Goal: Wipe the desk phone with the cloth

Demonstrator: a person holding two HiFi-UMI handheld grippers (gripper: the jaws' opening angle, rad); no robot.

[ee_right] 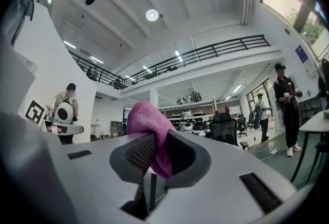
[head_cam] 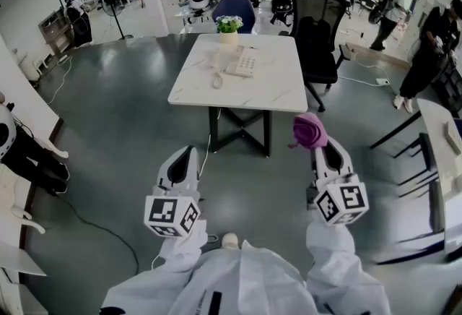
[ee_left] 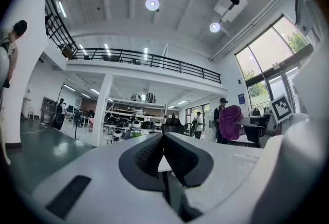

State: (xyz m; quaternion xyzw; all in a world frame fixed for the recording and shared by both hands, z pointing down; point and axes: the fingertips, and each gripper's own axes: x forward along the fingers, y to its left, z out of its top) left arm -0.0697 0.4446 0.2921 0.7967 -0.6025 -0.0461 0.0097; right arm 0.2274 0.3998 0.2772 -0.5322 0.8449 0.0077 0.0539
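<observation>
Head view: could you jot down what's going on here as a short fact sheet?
desk phone: on the white table
cloth: purple, pinched in the right tool
left tool: shut, holding nothing
position: both tools over the floor, short of the table
also on table: potted plant
wiping: not yet begun

The left gripper (ee_left: 163,138) has its jaws pressed together, with nothing between them. The purple cloth (ee_left: 230,121) is up at the right, apart from it.
</observation>
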